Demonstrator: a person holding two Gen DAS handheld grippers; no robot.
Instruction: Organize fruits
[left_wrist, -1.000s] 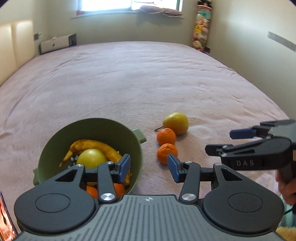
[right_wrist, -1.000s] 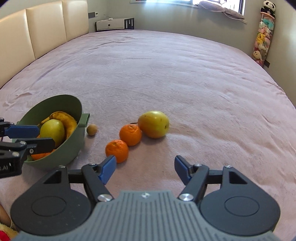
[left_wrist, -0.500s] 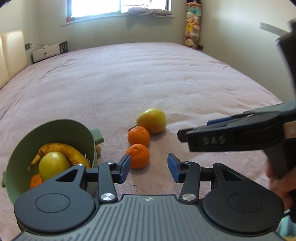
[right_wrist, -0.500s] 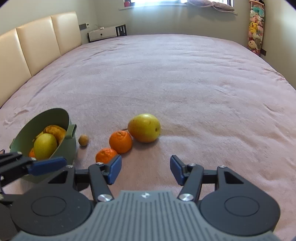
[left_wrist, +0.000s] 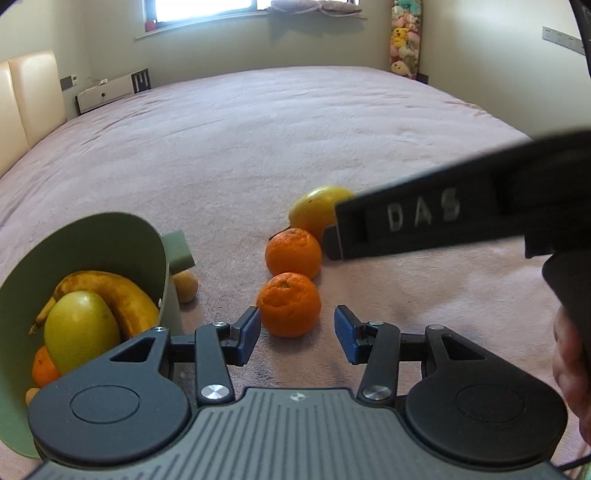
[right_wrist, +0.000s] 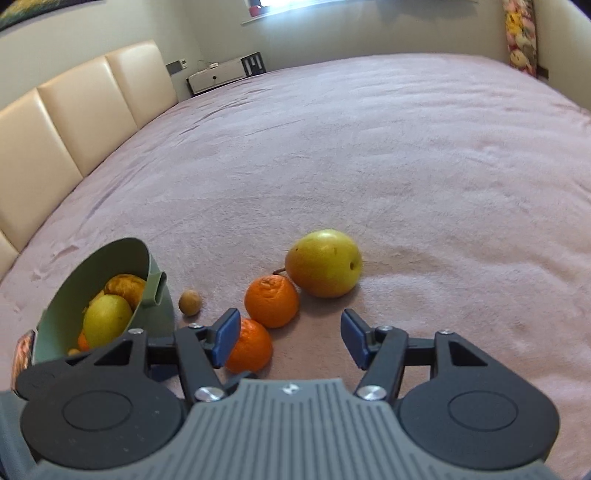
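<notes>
The left gripper (left_wrist: 297, 334) gaped around a round orange mandarin (left_wrist: 289, 304), seemingly untouched, while the right gripper (right_wrist: 289, 339) hung spread nearby.

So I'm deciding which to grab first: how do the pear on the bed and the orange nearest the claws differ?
The pear is yellow-green and the biggest loose fruit; the near orange is orange and clearly smaller. The pear lies farthest from the green bowl, while the near orange sits closer to it, just ahead of the open left claw. Both rest on the pink bedspread, outside the bowl.
</notes>
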